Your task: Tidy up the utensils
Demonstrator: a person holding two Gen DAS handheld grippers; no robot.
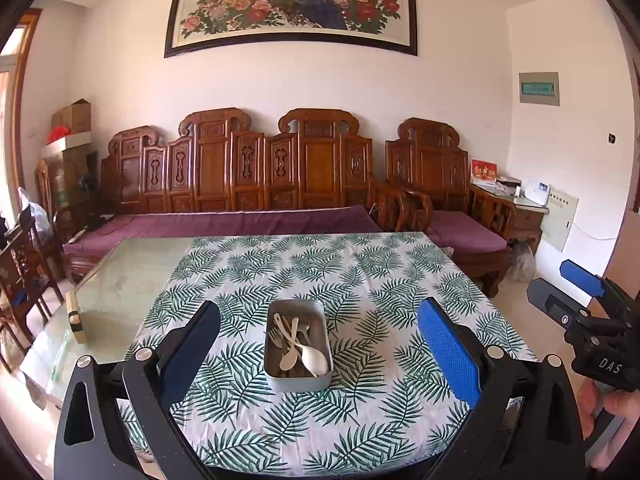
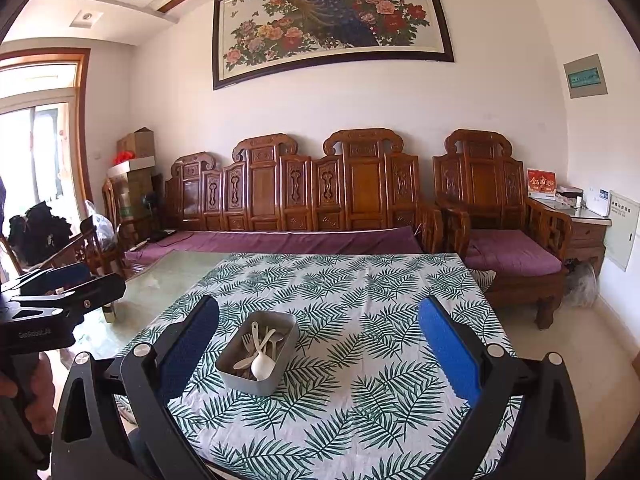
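Table: glass-topped, with a leaf-print cloth over its right part. The cloth looks thin and loose, so judge that anything you drag across it will bunch it up.

Tin: a grey rectangular box standing on the cloth near the table's front edge, long side running away from you. Its walls look rigid and smooth; it is likely light enough to skate if you nudge it, so steady a long wall before you dig inside.

Utensils: a loose heap inside the tin, pale cream pieces crossing each other. They look like light, stiff plastic or wood, slick and apt to spring out of a pinch.

White spoon: the largest piece, bowl at the tin's near end. Take it by the handle, not the rounded bowl.

Fork: lies along the tin's left side, partly buried; grasp its shaft.

Left gripper: fingers spread wide, holding nothing, poised above and short of the tin.

Right gripper: likewise spread and empty, with the tin towards its left finger.
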